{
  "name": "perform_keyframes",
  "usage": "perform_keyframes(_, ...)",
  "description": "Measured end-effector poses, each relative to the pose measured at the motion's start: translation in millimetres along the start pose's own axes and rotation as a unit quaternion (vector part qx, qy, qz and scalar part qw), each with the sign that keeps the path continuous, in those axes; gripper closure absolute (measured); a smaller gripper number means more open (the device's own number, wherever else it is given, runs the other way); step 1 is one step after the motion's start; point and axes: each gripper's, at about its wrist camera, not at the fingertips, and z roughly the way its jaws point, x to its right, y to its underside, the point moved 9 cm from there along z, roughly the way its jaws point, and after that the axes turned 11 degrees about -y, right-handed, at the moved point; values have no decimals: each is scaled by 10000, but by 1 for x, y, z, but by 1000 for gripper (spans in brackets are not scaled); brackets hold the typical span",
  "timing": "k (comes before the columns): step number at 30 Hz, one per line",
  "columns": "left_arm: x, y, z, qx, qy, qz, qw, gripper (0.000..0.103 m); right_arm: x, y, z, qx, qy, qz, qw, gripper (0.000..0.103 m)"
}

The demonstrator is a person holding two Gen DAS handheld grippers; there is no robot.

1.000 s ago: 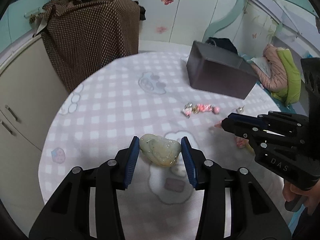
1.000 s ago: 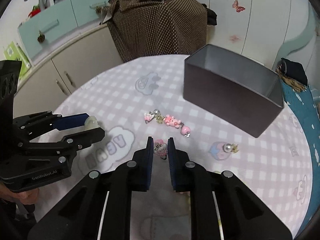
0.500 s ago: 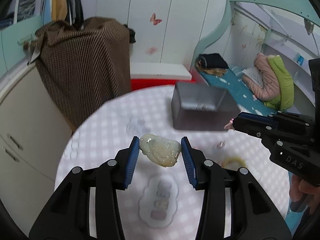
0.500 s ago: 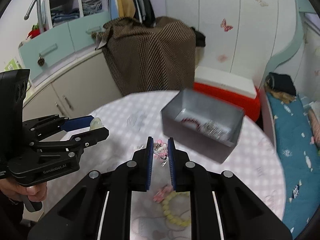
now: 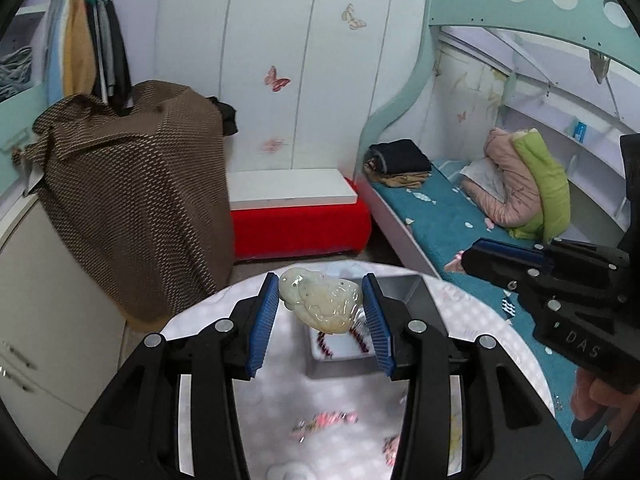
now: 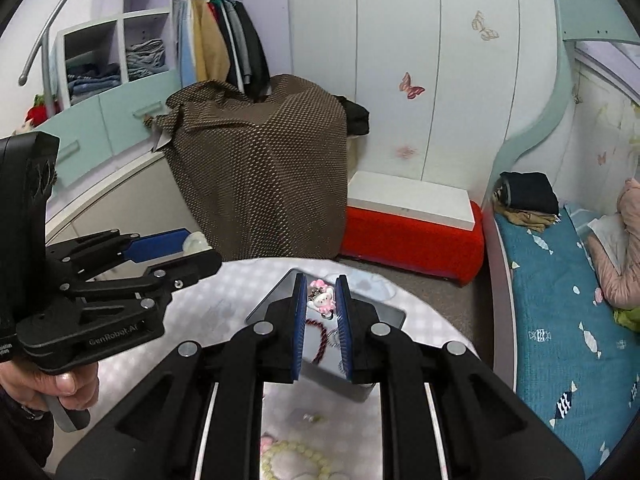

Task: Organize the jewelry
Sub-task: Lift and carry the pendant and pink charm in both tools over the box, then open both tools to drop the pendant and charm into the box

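Observation:
My left gripper [image 5: 320, 304] is shut on a pale green jade pendant [image 5: 322, 304] and holds it in the air above the open grey box [image 5: 404, 286]. A dark red bead string [image 5: 324, 346] lies inside the box. My right gripper [image 6: 321, 304] is shut on a small pink charm [image 6: 322, 300], also held above the grey box [image 6: 394, 314]. The left gripper shows at the left of the right wrist view [image 6: 176, 246]. The right gripper shows at the right of the left wrist view [image 5: 472, 256].
The round table [image 5: 280, 404] has a pink checked cloth. Pink charms [image 5: 324, 420] and a pale bead bracelet [image 6: 296, 460] lie on it near me. Beyond the table are a brown-draped object [image 6: 260, 168], a red bench [image 6: 412, 236] and a bed [image 6: 560, 320].
Both grippers rose from the table with their items and moved forward over the grey box. The box now lies right under the fingers.

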Motion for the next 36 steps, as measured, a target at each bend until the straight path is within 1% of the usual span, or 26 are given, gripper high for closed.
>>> perform_keyframes(3,9,-10,15,-61,72,48,9999,60,8,-3,8,-42,-3,63,10000,90)
perform_keyframes(6,16,-12,30,-169,114,95,9997,60,13,-3,15,-96,-23,151,9998,90)
perform_keyframes(15,29,6,72,-696,295,176,9970,60,29,10,45,-417,-87,433,9982,89)
perform_keyframes(17,29,10,78,-813,282,170,9962,57,33,15,50,-487,-81,527,9974,89)
perform_keyframes(18,28,10,81,-837,255,150,9961,42,35,17,51,-500,-86,585,9970,87)
perform_keyframes(19,24,10,82,-806,128,100,9966,30,38,18,52,-512,-85,665,9964,85)
perform_keyframes(20,18,8,81,-748,16,40,9972,24,42,19,50,-503,-60,738,9960,78)
perform_keyframes(21,12,7,78,-674,-18,-56,9977,14,46,19,47,-455,-26,840,9954,68)
perform_keyframes(22,8,6,75,-615,-18,-119,9980,11,49,19,46,-422,-17,897,9951,61)
perform_keyframes(24,0,3,70,-544,-121,-169,9983,10,53,18,39,-291,36,1000,9946,27)
perform_keyframes(25,-5,3,66,-511,-216,-151,9983,9,55,17,36,-218,54,1021,9945,22)
perform_keyframes(27,-10,1,58,-438,-334,-152,9984,8,54,16,30,-96,37,1089,9940,9)
perform_keyframes(29,-15,1,46,-332,-428,-165,9984,8,53,14,23,21,28,1161,9932,8)
perform_keyframes(32,-21,3,27,-184,-564,-178,9981,7,52,12,17,80,66,1225,9924,8)
perform_keyframes(36,-28,3,3,-4,-675,-217,9975,7,48,11,1,245,103,1250,9918,8)
